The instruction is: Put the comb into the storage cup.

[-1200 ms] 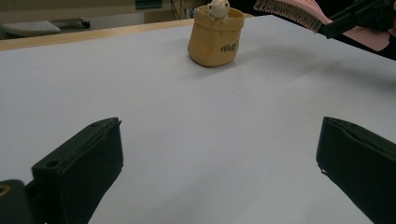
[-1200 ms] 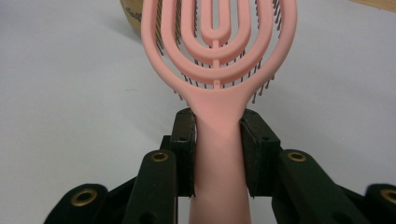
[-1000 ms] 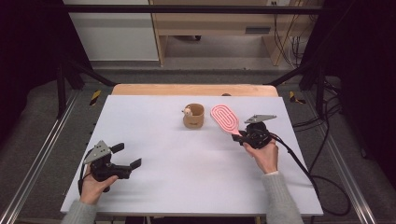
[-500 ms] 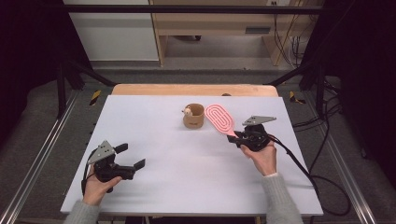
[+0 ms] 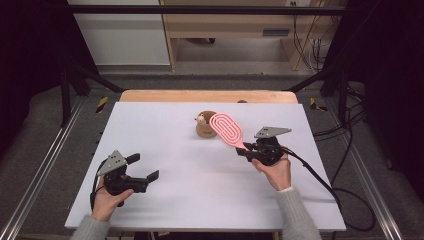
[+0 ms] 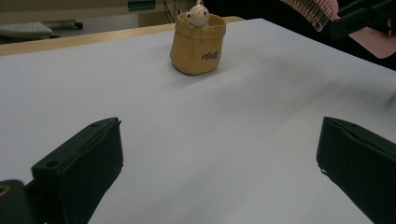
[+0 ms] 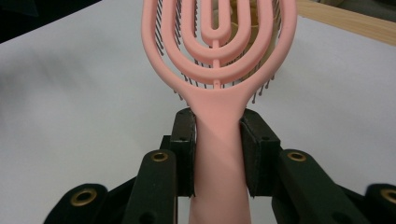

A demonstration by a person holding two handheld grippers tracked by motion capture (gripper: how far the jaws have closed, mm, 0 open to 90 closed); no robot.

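A pink vented hairbrush [image 5: 226, 129] is held above the white table [image 5: 165, 125], its head just right of a small tan pouch-shaped cup [image 5: 204, 125] with a little bear figure [image 5: 200, 119] in it. My right gripper [image 5: 245, 149] is shut on the brush handle [image 7: 218, 154], the black pads pressing both sides. In the left gripper view the tan cup [image 6: 198, 43] stands far ahead and the brush bristles [image 6: 310, 8] show at top right. My left gripper [image 5: 142, 167] hovers near the table's front left, jaws wide open with nothing between them.
A wooden strip [image 5: 205, 95] runs along the table's far edge. Metal rails [image 5: 40, 165] flank both sides, and cables [image 5: 345, 195] trail on the floor at the right. A wooden shelf unit [image 5: 240, 30] stands behind the table.
My right gripper has carried the hairbrush a little to the left, toward the tan cup. The left gripper has barely shifted.
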